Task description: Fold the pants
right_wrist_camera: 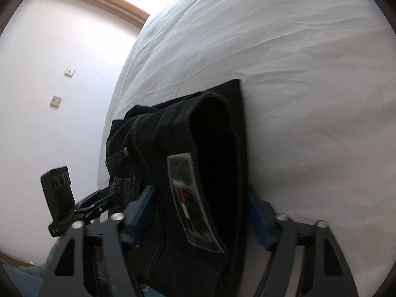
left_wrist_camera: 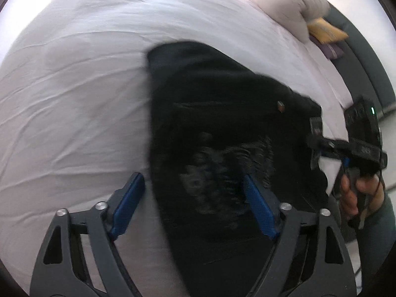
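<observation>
Pants [right_wrist_camera: 198, 163] lie folded thick on the bed [right_wrist_camera: 309, 86], both tools gaping wide: left tool [left_wrist_camera: 195, 198] astride the edge, right tool [right_wrist_camera: 200, 212] straddling the waistband, likely squaring the stack.
</observation>
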The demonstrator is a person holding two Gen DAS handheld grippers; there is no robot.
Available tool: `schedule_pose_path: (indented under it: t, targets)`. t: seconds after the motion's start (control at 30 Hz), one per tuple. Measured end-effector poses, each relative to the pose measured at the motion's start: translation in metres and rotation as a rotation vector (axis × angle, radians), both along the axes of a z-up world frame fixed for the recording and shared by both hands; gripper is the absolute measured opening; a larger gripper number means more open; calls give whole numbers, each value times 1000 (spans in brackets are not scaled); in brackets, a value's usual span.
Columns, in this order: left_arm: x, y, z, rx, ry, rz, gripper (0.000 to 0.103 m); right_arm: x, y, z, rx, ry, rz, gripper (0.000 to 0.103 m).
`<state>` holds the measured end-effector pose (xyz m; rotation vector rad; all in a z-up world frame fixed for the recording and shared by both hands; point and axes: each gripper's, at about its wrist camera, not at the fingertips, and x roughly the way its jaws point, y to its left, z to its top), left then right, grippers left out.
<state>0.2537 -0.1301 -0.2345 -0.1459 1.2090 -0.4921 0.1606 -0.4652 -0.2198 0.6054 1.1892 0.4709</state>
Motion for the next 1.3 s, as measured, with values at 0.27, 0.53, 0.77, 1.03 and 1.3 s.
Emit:
schedule_pose_path:
  t: [0.27,0.53,0.77,1.03,1.3]
  targets:
    - [-1,-4,12,-12,-15,-31,23,-7,24,19,-173,-46,22,33]
    - [-3,11,47,-71,-62,-33,17,-19,50,77,-241,-204,53,23]
    - [26,41,95,-56,-173,4,17,10,55,113,-214,-298,44,23]
    - [67,85,91,45,-204,82,17,75,100,103,-221,-324,101,23]
    - [105,105,47,100,-180,160,21,124,105,53,-235,-230,32,36]
